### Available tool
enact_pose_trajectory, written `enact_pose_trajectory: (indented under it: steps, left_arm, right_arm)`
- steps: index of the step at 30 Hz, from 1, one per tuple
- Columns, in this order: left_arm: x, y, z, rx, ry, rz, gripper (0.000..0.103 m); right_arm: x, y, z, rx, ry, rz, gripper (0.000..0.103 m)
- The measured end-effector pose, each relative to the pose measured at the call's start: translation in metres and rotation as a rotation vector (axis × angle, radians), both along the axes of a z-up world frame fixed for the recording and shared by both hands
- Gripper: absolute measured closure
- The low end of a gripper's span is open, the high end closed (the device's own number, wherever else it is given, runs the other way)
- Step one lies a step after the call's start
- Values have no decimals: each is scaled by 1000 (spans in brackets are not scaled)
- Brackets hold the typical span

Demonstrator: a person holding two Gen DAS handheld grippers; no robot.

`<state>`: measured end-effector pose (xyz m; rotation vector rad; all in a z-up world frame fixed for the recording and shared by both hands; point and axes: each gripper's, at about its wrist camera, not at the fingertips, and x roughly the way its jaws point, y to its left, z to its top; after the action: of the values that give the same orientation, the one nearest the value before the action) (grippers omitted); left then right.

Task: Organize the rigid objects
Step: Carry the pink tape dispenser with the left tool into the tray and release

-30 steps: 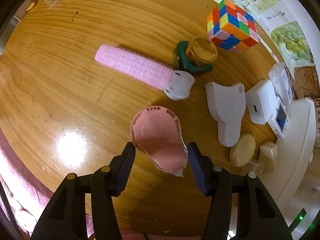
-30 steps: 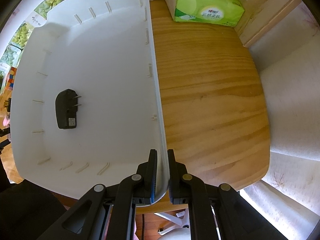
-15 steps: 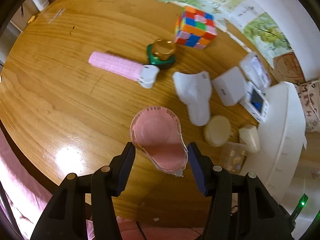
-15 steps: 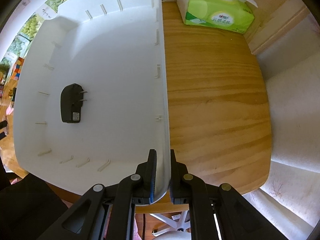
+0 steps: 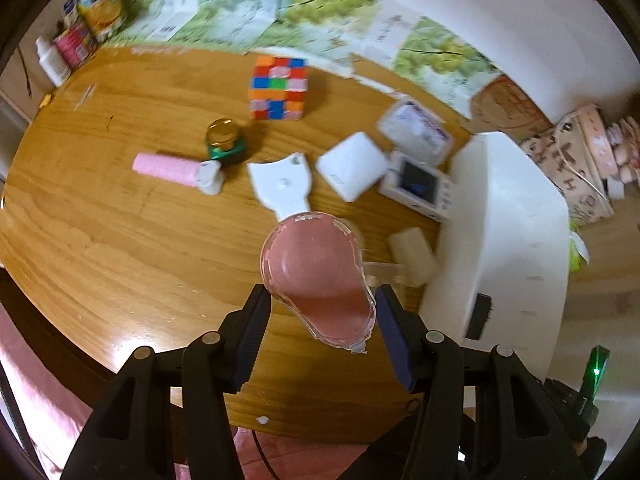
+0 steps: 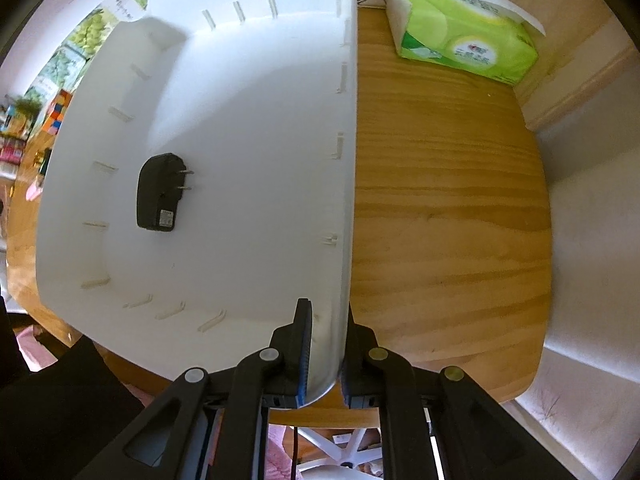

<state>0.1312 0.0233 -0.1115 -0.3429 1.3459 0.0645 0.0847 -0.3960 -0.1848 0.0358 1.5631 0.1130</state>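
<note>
My left gripper (image 5: 322, 312) is shut on a pink pear-shaped case with a clear rim (image 5: 316, 272), held up above the wooden table (image 5: 100, 220). To its right stands a white bin (image 5: 512, 208) with a black plug adapter (image 5: 478, 316) inside. On the table behind lie a colour cube (image 5: 278, 88), a pink hair roller (image 5: 176, 168), a gold-lidded green jar (image 5: 224, 138) and a white scraper-shaped piece (image 5: 284, 188). My right gripper (image 6: 325, 354) is shut on the white bin's wall (image 6: 344, 208); the black adapter (image 6: 160, 192) lies on the bin's floor.
A white square box (image 5: 354, 166), a small white device with a screen (image 5: 418, 182), a wipes pack (image 5: 414, 128) and a cream block (image 5: 412, 254) crowd the table beside the bin. A green tissue pack (image 6: 460, 28) sits at the far table edge. Bottles (image 5: 72, 40) stand far left.
My left gripper has risen and swung toward the white bin with the pink case in it; the table objects look smaller and farther. The right gripper keeps its hold on the bin wall.
</note>
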Motion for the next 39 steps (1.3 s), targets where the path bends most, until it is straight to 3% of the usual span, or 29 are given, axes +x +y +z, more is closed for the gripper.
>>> enact_pose_trajectory:
  steps: [19,39]
  left_arm:
    - [-3,-130,45,1,-138,-274,45]
    - [-11,-235,43,11,-157,-542,45]
  right_arm:
    - [2,16,0,32,-22,109,91]
    - [8,12,7,64,-38,158,89]
